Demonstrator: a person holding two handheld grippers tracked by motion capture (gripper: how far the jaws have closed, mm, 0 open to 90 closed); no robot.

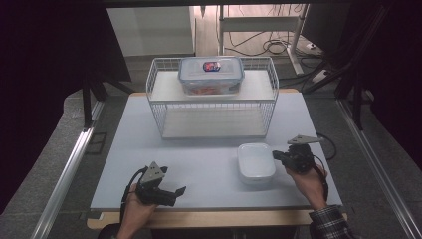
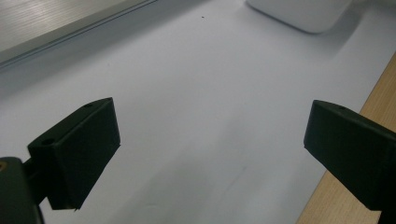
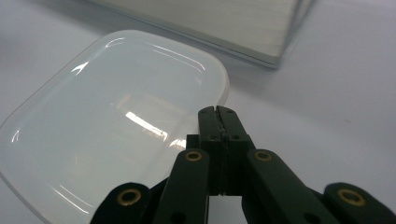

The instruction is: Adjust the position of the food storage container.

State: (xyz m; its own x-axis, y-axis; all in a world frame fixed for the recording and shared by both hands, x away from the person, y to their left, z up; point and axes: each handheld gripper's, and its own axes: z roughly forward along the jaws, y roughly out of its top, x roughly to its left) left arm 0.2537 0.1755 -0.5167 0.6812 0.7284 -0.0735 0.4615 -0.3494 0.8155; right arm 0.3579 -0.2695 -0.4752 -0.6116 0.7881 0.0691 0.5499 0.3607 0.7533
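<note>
Here, the right gripper (image 1: 276, 156) sits at about 4 o'clock on the table (image 1: 209, 159), its jaws pressed fully together with nothing between them. In the right gripper view the closed tips (image 3: 218, 114) lie at the rim of the white plastic container (image 3: 112, 121), at its 4 o'clock corner; whether they touch the rim cannot be told. In the high view that white plastic container (image 1: 256, 162) rests flat on the table just to the 9 o'clock side of the right gripper, in front of the wire basket (image 1: 213, 107). The left gripper (image 1: 178, 191) is held at about 7 o'clock on the table, near the front edge, jaws wide apart and empty over bare tabletop; its own view shows a corner of the white container at 1 o'clock, well apart. A clear lidded box (image 1: 211, 74) stands on the upper shelf of the basket at 12 o'clock.
</note>
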